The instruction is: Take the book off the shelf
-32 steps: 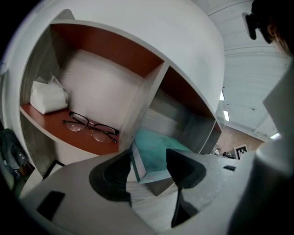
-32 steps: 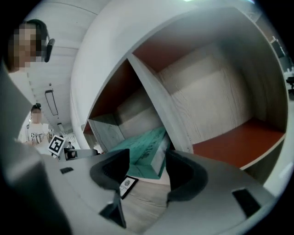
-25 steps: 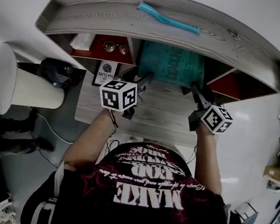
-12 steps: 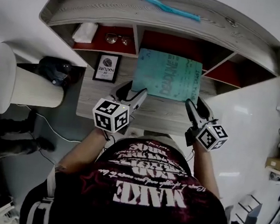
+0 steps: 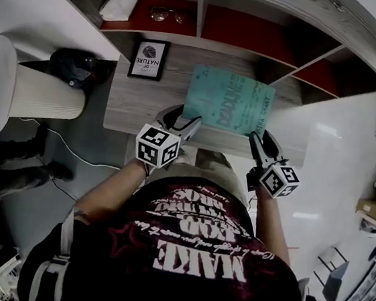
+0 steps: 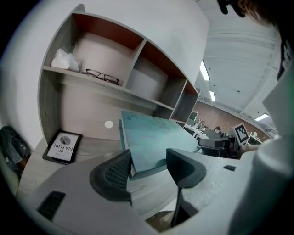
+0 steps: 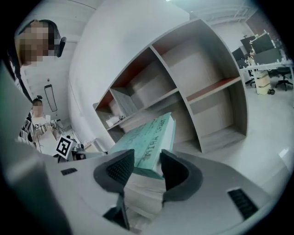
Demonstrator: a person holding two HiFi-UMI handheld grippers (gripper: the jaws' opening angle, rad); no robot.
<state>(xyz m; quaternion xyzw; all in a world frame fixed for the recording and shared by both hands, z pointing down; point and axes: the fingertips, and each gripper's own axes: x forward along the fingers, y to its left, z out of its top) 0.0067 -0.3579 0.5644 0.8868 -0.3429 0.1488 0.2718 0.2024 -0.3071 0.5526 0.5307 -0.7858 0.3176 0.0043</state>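
The teal book (image 5: 228, 104) is out of the shelf (image 5: 199, 41) and hangs tilted over the wooden desk (image 5: 140, 97), held at its two near corners. My left gripper (image 5: 181, 119) grips the near left corner; in the left gripper view the book (image 6: 151, 137) spans the gap between that gripper's (image 6: 147, 163) pads. My right gripper (image 5: 260, 140) is at the near right corner, its jaws closing. In the right gripper view the thick book (image 7: 147, 137) sits between that gripper's (image 7: 147, 167) pads, which press on it.
A framed card (image 5: 149, 59) lies on the desk's left part. On the shelf's left compartment are glasses (image 5: 164, 15) and a white crumpled cloth (image 5: 119, 4). A white cylinder (image 5: 20, 87) and a black object (image 5: 76, 66) stand left of the desk.
Both grippers have drawn back toward the person, and the book has come with them from under the shelf out over the desk's front part.
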